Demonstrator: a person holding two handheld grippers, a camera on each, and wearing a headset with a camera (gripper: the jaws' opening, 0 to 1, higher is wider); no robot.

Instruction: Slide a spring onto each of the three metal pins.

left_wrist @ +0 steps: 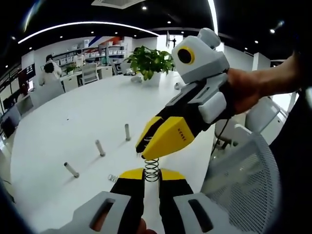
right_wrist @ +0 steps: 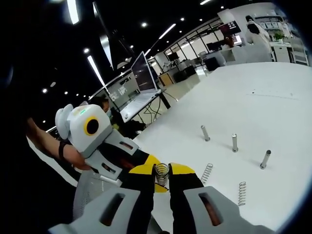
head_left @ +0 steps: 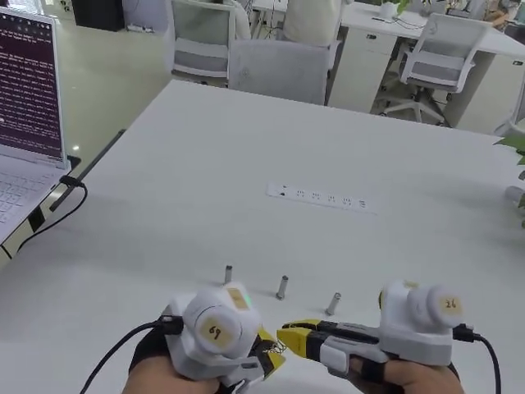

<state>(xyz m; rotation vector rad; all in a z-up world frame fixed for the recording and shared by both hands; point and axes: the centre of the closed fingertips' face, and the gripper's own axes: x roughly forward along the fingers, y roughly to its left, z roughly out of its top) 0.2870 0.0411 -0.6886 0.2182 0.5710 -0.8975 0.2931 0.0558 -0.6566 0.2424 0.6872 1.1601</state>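
Down at the near edge of the table (head_left: pixel 205 164), right in front of you, your two claws meet tip to tip. Your left claw (left_wrist: pixel 151 174) is squeezed on a spring (left_wrist: pixel 152 168). It pinches the low end, so the spring stands up straight. Your right claw (right_wrist: pixel 164 169) looks squeezed on the other end of that same spring, so both claws seem to have it at once.

I think you hold it this way to turn it or pass it over. Then one claw gets a good grip and one end of the spring pokes out free. That free end is the part that has to go over a pin. Springs are small and bouncy, so a weak pinch could let it pop away.

The three pins (head_left: pixel 282 286) stand in a row on the table, just past your claws and apart from each other. All three look bare, so no spring is on a pin yet.

Two spare springs (right_wrist: pixel 207 173) lie flat on the table near the pins, ready for later. Farther back lies a white power strip (head_left: pixel 321 197). A laptop (head_left: pixel 25 123) sits open on your left. Both are well out of your way.
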